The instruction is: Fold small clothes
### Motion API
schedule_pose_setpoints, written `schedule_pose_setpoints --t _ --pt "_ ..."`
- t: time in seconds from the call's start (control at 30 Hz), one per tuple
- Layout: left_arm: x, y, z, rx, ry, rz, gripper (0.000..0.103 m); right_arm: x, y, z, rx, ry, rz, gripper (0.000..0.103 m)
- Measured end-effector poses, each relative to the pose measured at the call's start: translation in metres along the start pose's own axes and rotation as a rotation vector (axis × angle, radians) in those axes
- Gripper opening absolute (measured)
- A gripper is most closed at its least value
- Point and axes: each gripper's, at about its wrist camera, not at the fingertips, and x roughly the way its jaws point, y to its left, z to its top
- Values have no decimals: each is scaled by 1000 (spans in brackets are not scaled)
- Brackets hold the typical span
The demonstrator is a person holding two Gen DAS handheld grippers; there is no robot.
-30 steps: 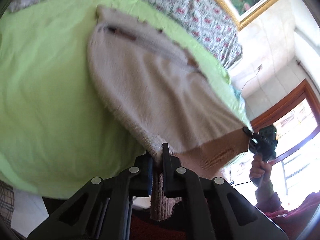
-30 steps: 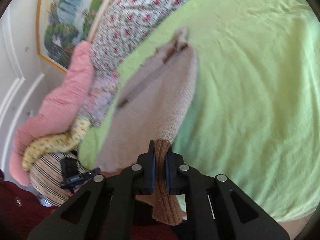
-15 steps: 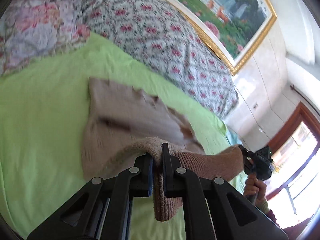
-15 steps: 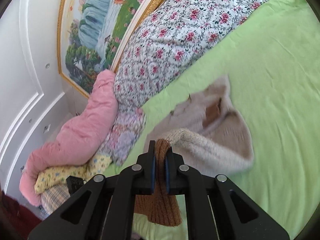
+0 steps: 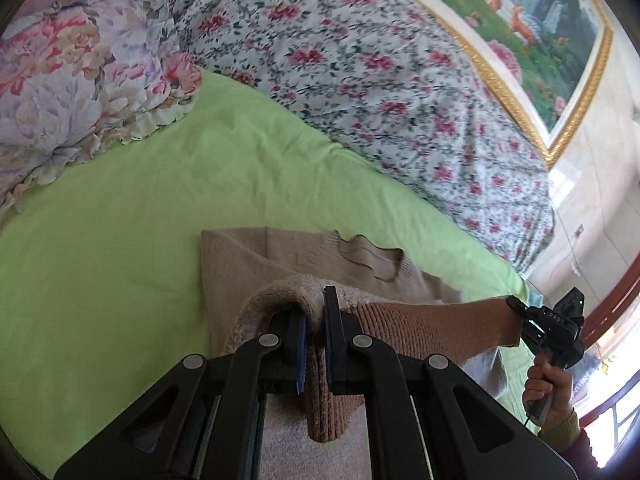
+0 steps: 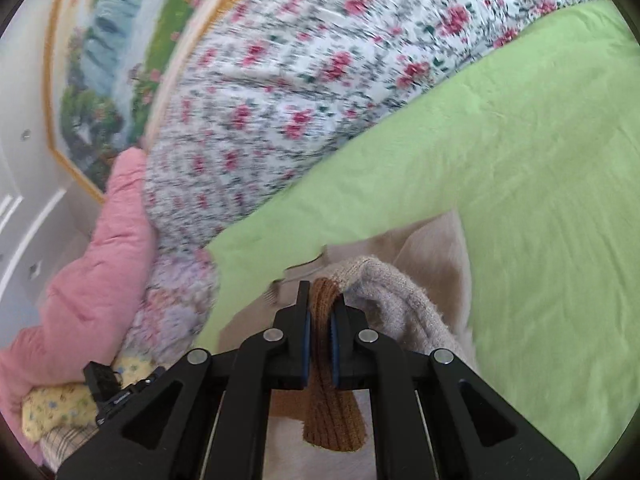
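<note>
Sweater (image 5: 256,280) half-folded on the green sheet (image 5: 120,240). Your left gripper (image 5: 314,312) and right gripper (image 6: 320,308) both clamp its brown ribbed hem (image 6: 324,300), stretched between them above the collar end.

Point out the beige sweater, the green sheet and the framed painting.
beige sweater (image 5: 256,264): left wrist view, flat body near the collar.
green sheet (image 5: 120,240): left wrist view, bare stretch.
framed painting (image 5: 520,12): left wrist view, painted landscape.

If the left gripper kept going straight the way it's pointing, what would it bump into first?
Probably the beige sweater itself: the left gripper, shut on its hem, points at the part lying on the green sheet. Beyond that is the flowered quilt. Depth is hard to judge.
</note>
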Motion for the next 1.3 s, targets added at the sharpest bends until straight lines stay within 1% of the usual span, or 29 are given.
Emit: schedule_pose_setpoints --t 0.1,0.17,0.27,0.3,0.37,0.43,0.47,0.5,0.53,0.57,0.6,0.63,0.67,0.7,0.73,0.77,0.8,0.83,0.9,0.93,0.97,1.0,1.03,1.07,1.13,1.17,1.23,1.27,1.3 --pt "33 9 12 -7 16 32 5 27 -11 9 5 15 -33 8" --pt "58 17 14 -16 40 60 5 44 -19 10 -2 31 -68 8" --pt "82 29 9 -36 72 87 5 67 -38 7 16 65 -117 8" --pt "92 34 6 -42 89 97 5 73 -44 5 25 76 -124 9" --pt "100 41 1 -51 110 94 6 80 -53 2 41 91 -118 11" --pt "99 45 -3 -63 128 64 6 78 -56 1 56 94 -100 14" --pt "95 44 -5 -63 132 50 7 76 -55 1 62 93 -92 18" --pt "88 42 -8 -60 135 38 7 69 -54 0 67 94 -81 26" --pt "79 38 -13 -49 138 20 10 59 -51 -1 57 79 -82 33" --pt "71 33 -17 -35 139 9 13 51 -47 -3 44 62 -85 43" --pt "62 26 -23 -15 140 -4 14 37 -41 -7 16 31 -89 45" --pt "52 15 -32 12 144 -26 16 29 -35 -10 -10 19 -88 45" --pt "44 5 -40 38 151 -58 20 20 -26 -16 -46 17 -79 45" --pt "40 -8 -49 73 166 -92 25 13 -12 -28 -113 40 -46 45" --pt "39 -24 -60 121 190 -109 26 13 -3 -35 -152 62 -26 45" --pt "43 -40 -70 170 219 -118 26 17 15 -50 -237 128 9 45" --pt "46 -48 -73 192 237 -122 26 23 25 -60 -284 180 22 45" --pt "55 -58 -79 219 262 -125 26 33 37 -72 -341 252 30 45" --pt "73 -69 -84 247 300 -112 26 53 53 -89 -427 362 36 45" --pt "85 -72 -84 261 325 -86 26 64 59 -94 -465 405 24 45" --pt "92 -73 -84 270 337 -64 24 70 61 -97 -489 426 9 45" --pt "100 -72 -79 275 342 -46 24 82 64 -98 -526 461 -25 45" --pt "107 -68 -71 268 345 -45 24 87 64 -97 -541 470 -43 45" --pt "108 -64 -66 262 340 -43 24 96 63 -89 -567 454 -91 45" --pt "115 -55 -45 252 307 -11 24 106 55 -69 -555 406 -175 45" --pt "119 -50 -34 245 289 25 24 109 50 -61 -536 392 -205 45" --pt "132 -30 -10 197 255 124 24 117 32 -34 -462 321 -305 45" --pt "135 -19 0 165 242 147 24 117 26 -28 -447 297 -347 45" --pt "138 -9 10 129 230 153 24 118 17 -17 -409 253 -396 45"
